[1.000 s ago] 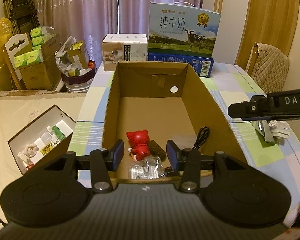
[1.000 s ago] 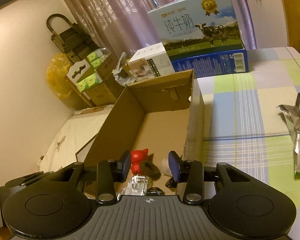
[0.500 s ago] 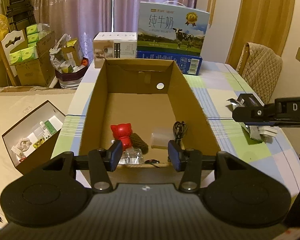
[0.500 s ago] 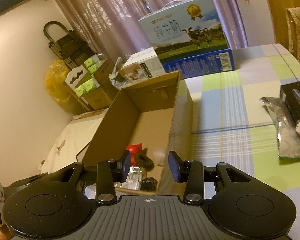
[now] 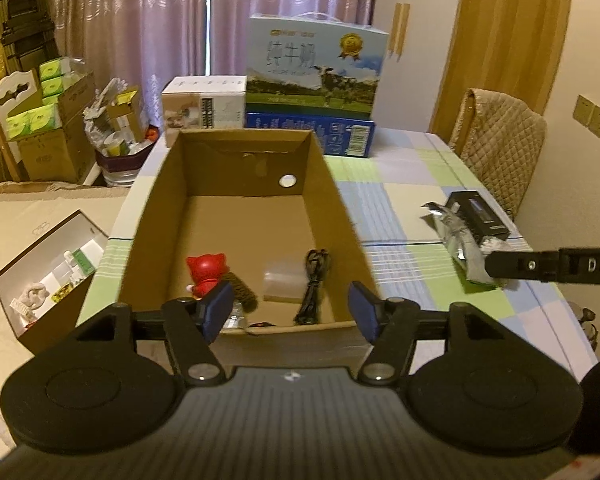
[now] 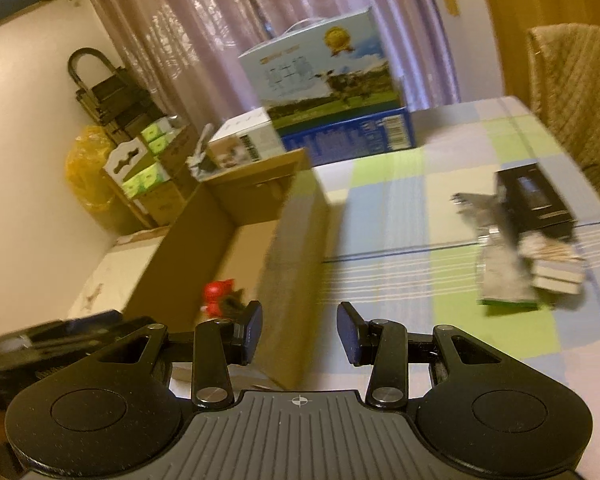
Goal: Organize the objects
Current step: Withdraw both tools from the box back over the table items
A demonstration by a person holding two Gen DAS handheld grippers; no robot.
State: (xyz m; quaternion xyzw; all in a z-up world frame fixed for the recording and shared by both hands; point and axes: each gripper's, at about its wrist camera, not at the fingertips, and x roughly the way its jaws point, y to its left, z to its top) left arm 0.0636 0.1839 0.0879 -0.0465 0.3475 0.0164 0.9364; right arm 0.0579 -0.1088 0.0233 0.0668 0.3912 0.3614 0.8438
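An open cardboard box (image 5: 340, 216) stands on the checked tablecloth. Inside it lie a red cat figure (image 5: 206, 270), a brown furry piece (image 5: 242, 294), a clear plastic cup (image 5: 282, 282) and a coiled black cable (image 5: 314, 280). My left gripper (image 5: 292, 314) hangs open and empty above the box's near wall. To the right on the cloth lie a silver foil pouch (image 5: 462, 244), a black box (image 5: 478, 216) and a small white item (image 6: 556, 276). My right gripper (image 6: 300, 334) is open and empty, over the box's right near corner (image 6: 296, 264); its view is blurred.
A milk carton case (image 5: 316, 68) on a blue box (image 5: 320, 136) and a white box (image 5: 204, 106) stand behind the cardboard box. A padded chair (image 5: 500, 132) is at the table's right. An open box of small items (image 5: 52, 272) sits on the floor at left.
Both grippers have pulled back and risen from the cardboard box. The right one has swung rightward, bringing the foil pouch and black box more into its view. Both stay open.
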